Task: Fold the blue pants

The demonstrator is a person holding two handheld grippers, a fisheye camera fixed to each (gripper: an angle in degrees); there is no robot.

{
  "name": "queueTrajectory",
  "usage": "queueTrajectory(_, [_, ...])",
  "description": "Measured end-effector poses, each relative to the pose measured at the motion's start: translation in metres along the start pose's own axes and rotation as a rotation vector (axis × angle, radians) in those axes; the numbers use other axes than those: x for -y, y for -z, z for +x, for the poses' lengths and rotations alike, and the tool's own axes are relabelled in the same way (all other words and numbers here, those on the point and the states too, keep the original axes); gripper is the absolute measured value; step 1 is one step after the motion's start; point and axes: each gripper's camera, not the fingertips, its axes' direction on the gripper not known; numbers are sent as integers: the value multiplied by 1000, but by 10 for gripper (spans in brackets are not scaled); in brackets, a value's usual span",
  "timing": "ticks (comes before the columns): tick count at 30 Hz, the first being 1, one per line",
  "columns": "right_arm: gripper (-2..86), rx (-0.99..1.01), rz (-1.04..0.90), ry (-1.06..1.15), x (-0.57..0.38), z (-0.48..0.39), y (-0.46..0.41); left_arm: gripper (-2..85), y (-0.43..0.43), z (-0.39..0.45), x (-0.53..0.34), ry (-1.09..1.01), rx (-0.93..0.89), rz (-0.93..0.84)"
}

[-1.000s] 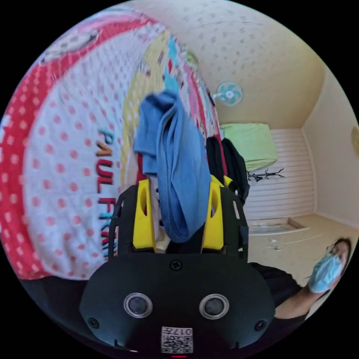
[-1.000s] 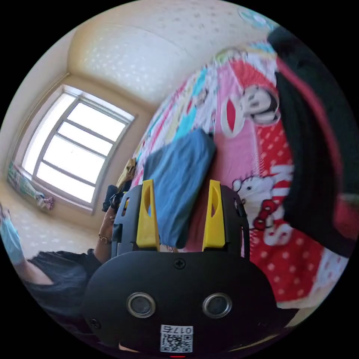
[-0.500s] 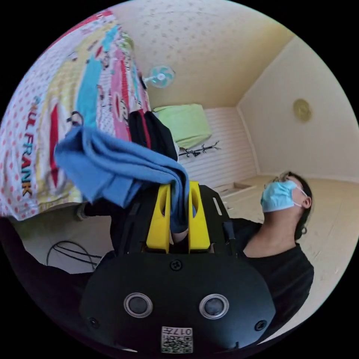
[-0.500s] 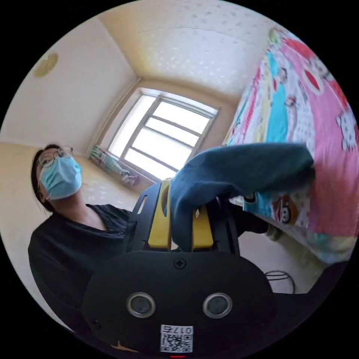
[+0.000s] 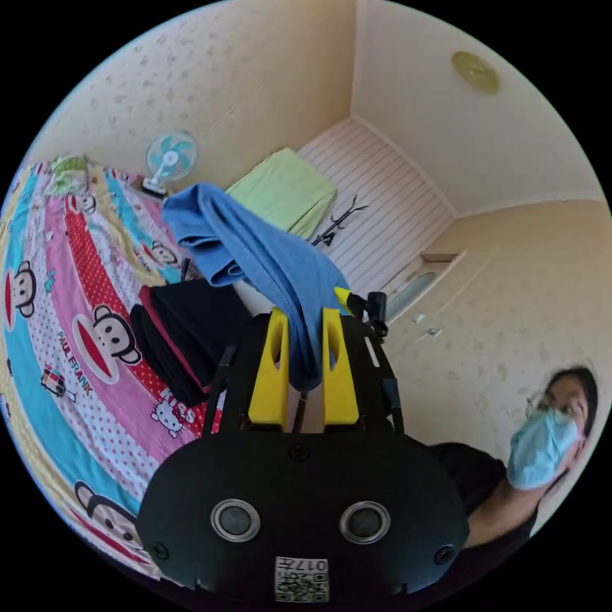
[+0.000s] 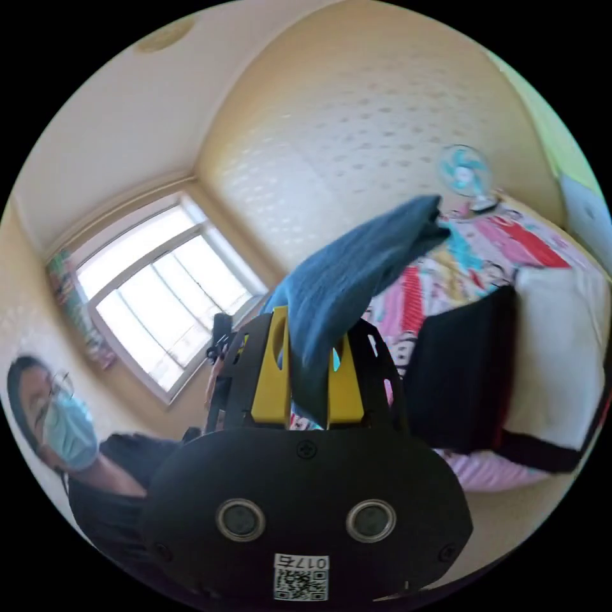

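Left gripper view showed the left gripper (image 5: 299, 357) clamped on the blue pants (image 5: 255, 248), which ran lengthwise away from its jaws, apparently lifted above the bed (image 5: 57, 306), the right gripper (image 6: 307, 376) likewise clenching them.

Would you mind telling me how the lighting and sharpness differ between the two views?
Left gripper view: evenly lit, pants bright blue, person's face smeared at the rim. Right gripper view: the window is blown out, so the pants look darker.
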Motion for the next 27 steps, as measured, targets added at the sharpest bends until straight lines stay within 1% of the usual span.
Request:
queueTrajectory(2, [85,-197,-26,-189,-24,55,-6,61,-48,-22,-1,39,59,-71])
queueTrajectory(4, [99,-325,-89,-296,-60,92,-12,56,-101,-54,-34,117,128,-222])
queueTrajectory(5, [107,-378,-127,-335,-91,107,-13,50,-110,-60,-48,119,123,-249])
queueTrajectory(7, [110,-387,-107,-346,-143,114,-9,5,-125,-82,-110,145,116,-312])
queueTrajectory(8, [104,-363,-88,-330,-178,111,-9,2,-123,-86,-127,155,124,-316])
queueTrajectory(10, [75,-365,-73,-326,-222,101,-14,-6,-96,-96,-186,182,199,-295])
queueTrajectory(12, [65,-387,-82,-323,-250,85,-34,-8,-64,-102,-221,234,291,-267])
queueTrajectory(15, [44,-326,-201,-168,-258,38,-104,-9,3,-104,-265,311,452,-191])
queueTrajectory(17, [26,-248,-316,49,-249,-19,-180,-9,47,-97,-284,335,563,-124])
queueTrajectory(18, [26,-228,-344,93,-247,-34,-200,-8,75,-89,-296,346,630,-72])
queueTrajectory(19, [24,-177,-397,170,-246,-63,-240,-5,102,-82,-308,359,672,-14])
queueTrajectory(20, [26,-116,-441,233,-248,-90,-278,-4,115,-79,-314,365,683,16])
queueTrajectory(21, [28,-87,-461,261,-249,-104,-296,1,137,-74,-326,380,692,73])
queueTrajectory(23, [34,-32,-529,358,-263,-153,-368,15,164,-71,-349,419,697,142])
queueTrajectory(27, [42,-116,-558,532,-307,-196,-462,53,212,-75,-411,554,773,251])
